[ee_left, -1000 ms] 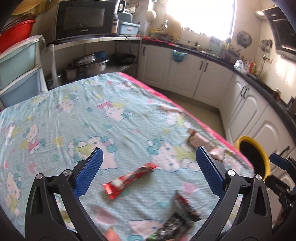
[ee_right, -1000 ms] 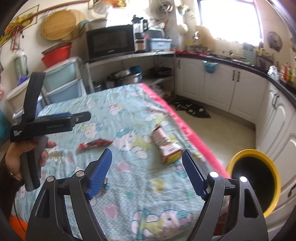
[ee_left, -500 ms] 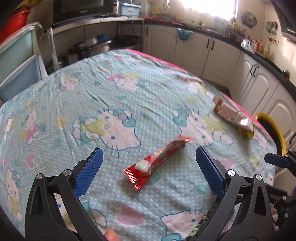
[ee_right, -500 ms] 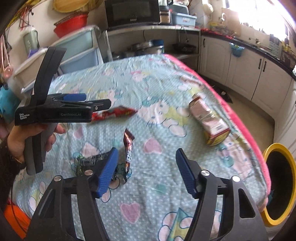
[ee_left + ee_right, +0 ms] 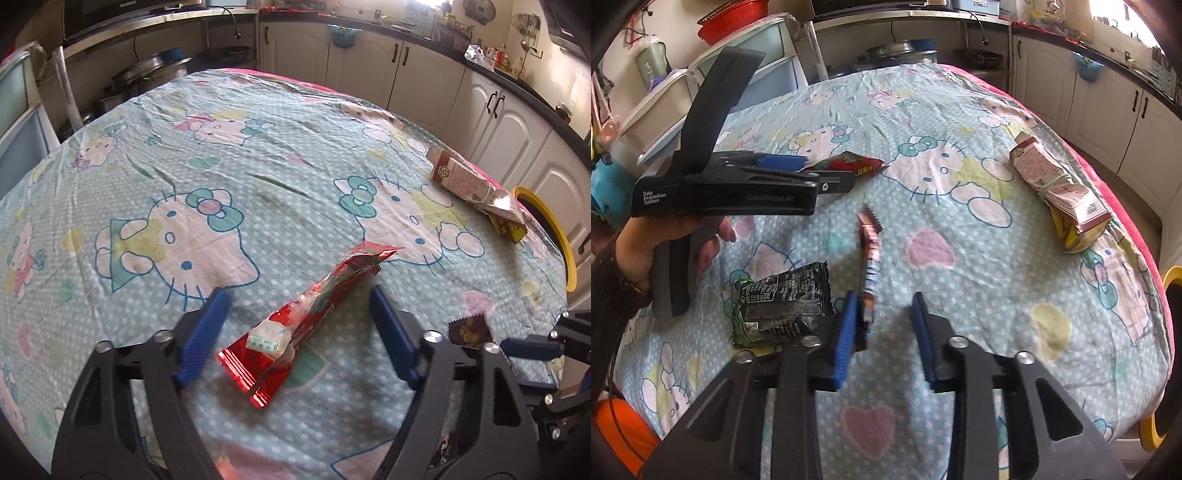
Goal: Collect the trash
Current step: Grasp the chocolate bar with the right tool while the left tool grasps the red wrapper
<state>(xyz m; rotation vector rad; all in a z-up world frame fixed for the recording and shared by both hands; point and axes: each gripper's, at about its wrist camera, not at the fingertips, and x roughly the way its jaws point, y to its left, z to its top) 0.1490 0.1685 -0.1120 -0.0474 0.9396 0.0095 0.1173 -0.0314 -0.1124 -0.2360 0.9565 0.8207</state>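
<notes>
Both grippers have dropped toward the cartoon-print tablecloth [image 5: 258, 155] since the earlier frames, and each now sits low over its own piece of trash. The left gripper [image 5: 299, 314] straddles the red snack wrapper [image 5: 314, 310], which lies flat on the cloth pointing away between the blue pads; the jaws are closing but a gap shows on both sides, so nothing is clamped yet. Straddling it across its narrow width looks deliberate, since the thin foil should pinch best that way.

The right gripper [image 5: 884, 332] is also closing, its fingers [image 5: 846, 332] narrowly apart. The slim candy-bar wrapper [image 5: 870, 258] lies just ahead of them, its near end beside the left pad rather than squarely between the two; whether the pad touches it I cannot tell. Left of that wrapper lies a black snack packet [image 5: 783, 299]. On the far right of the cloth lies a crushed pink carton [image 5: 1060, 195], near the edge where the yellow-rimmed bin [image 5: 550, 236] stands below, probably the destination for all of it.
</notes>
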